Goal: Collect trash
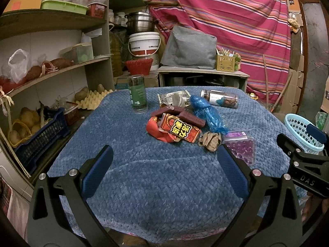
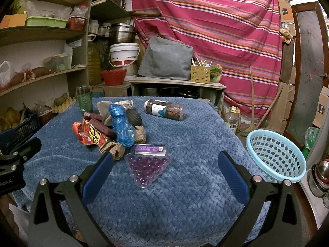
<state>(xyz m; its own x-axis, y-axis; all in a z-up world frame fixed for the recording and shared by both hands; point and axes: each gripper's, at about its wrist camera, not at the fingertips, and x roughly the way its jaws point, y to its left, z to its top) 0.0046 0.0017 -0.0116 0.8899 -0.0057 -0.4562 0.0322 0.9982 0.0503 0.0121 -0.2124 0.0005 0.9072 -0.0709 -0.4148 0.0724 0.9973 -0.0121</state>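
A heap of trash lies mid-table on the blue cloth (image 1: 144,175): a red snack wrapper (image 1: 174,130) (image 2: 90,135), a blue plastic bag (image 1: 207,113) (image 2: 121,123), crumpled brown paper (image 1: 210,141) (image 2: 113,149), maroon wafer bars (image 1: 185,116) and clear wrappers (image 1: 174,98). A clear pack of purple beads (image 2: 147,164) (image 1: 242,148) lies nearest. My left gripper (image 1: 164,164) is open, short of the heap, nothing in it. My right gripper (image 2: 164,168) is open, with the bead pack between and just beyond its fingertips. A light blue basket (image 2: 275,156) (image 1: 302,131) stands at the table's right edge.
A green jar (image 1: 138,92) stands upright at the far left of the table; a brown jar (image 2: 164,109) lies on its side at the back. Shelves (image 1: 51,72) with crates and produce flank the left. A low cabinet (image 1: 203,76) and striped curtain (image 1: 226,20) stand behind.
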